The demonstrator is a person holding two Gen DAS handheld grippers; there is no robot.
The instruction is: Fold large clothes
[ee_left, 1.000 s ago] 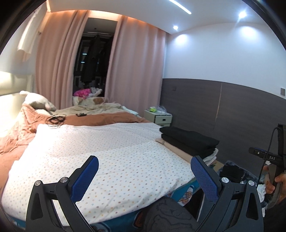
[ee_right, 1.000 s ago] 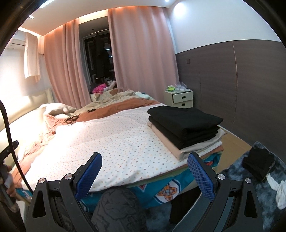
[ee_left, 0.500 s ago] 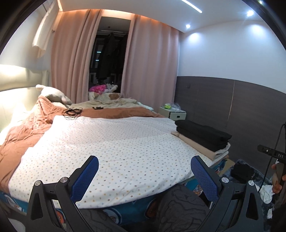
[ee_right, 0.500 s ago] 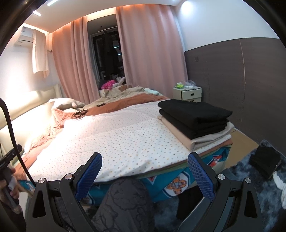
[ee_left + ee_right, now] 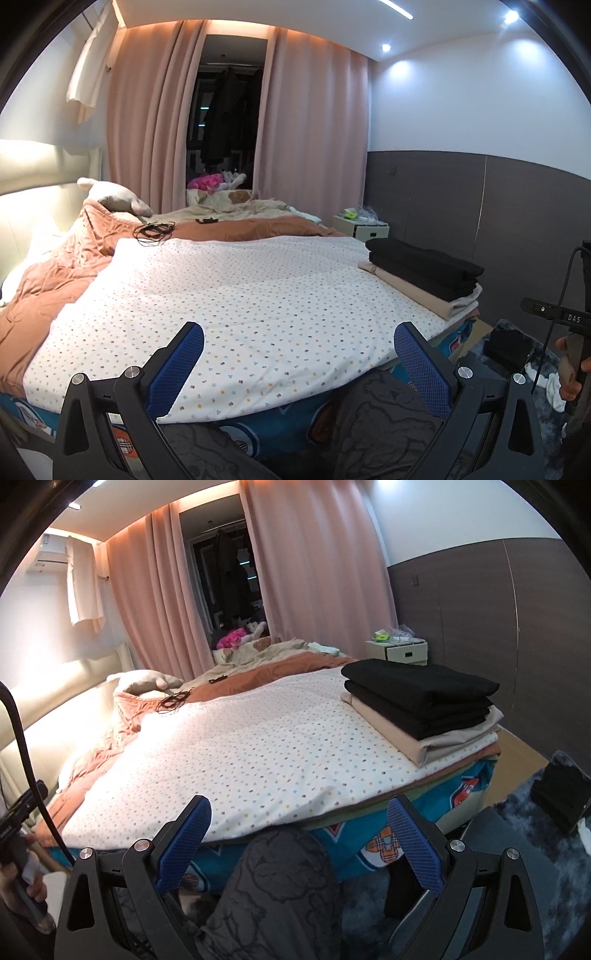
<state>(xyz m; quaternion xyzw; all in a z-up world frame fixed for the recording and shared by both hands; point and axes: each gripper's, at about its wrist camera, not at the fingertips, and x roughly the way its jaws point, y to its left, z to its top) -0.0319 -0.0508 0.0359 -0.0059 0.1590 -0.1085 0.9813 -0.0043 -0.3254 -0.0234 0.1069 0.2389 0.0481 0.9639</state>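
Neatly squared black folded clothes (image 5: pixel 421 690) top dotted sheet (image 5: pixel 258 746)

The dotted sheet (image 5: pixel 258 295) is matt white cloth, smooth. The folded black clothes (image 5: pixel 421 694) look soft and matt. The left gripper (image 5: pixel 299 365) has matt black plastic arms, rough blue pads (image 5: pixel 421 369) and shiny metal screws.

The left tongs (image 5: pixel 298 360) stand wide open and level, blue pads facing each other, gripping nothing. The right tongs (image 5: pixel 298 836) are likewise spread wide and empty. The right hand (image 5: pixel 571 363) shows at the left view's edge, wrapped round its handle; the left hand (image 5: pixel 22 882) shows at the right view's edge, doing the same. A patterned knee (image 5: pixel 280 886) sits below the right tongs.
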